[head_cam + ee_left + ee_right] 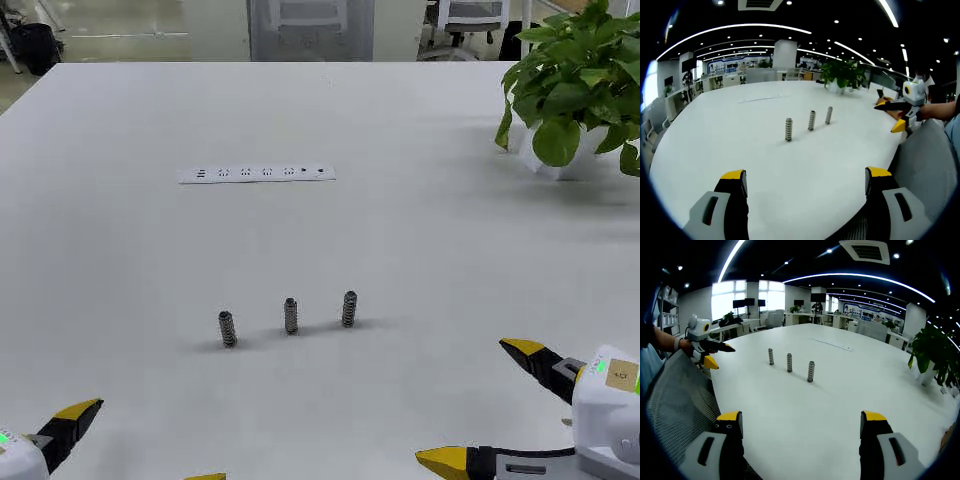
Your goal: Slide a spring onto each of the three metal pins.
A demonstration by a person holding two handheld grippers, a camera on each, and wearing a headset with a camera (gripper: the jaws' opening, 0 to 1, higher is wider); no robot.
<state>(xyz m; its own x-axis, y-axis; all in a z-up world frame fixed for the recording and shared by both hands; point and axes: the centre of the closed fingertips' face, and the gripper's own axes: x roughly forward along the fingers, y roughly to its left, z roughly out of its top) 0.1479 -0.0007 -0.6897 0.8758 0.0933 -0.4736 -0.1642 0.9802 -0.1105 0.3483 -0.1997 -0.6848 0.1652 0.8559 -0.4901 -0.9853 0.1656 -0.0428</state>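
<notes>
Three spring-clad pins, axes upright, are being carried in a row by the worktop short of the power strip, while left tongs and right tongs are being held wide and empty farther from it, neither plainly nearer.

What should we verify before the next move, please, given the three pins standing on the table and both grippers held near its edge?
1. Left pin, as the head view shows it, carries its spring: ok.
2. Middle pin carries one: ok.
3. Right pin carries one: ok.
4. All three stand upright and apart on the table: ok.
5. Left gripper and right gripper open, holding nothing: ok.
6. Springs seated fully down to the bases: cannot tell.
</notes>
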